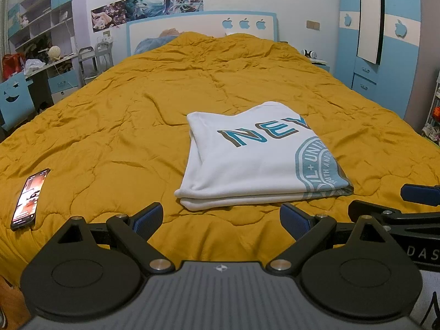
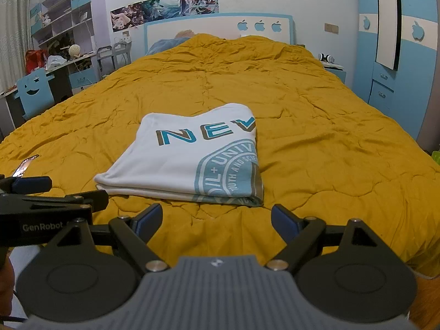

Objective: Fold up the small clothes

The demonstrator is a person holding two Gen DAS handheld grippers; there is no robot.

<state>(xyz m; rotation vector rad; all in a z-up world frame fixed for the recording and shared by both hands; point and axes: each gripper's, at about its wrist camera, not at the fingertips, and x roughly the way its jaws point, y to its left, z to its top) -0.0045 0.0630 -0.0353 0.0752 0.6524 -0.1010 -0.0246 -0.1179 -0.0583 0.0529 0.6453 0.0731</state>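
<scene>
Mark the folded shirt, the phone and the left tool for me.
folded shirt [image 1: 247, 165]: left wrist view, on the plain white front below the letters.
phone [image 1: 29, 198]: left wrist view, on the middle of its lit screen.
left tool [image 1: 220, 220]: left wrist view, midway between its blue fingertips, which stand apart.

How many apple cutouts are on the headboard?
3, in a row at the headboard's upper right: left apple, middle apple, right apple. The quilt may hide more lower down.
</scene>
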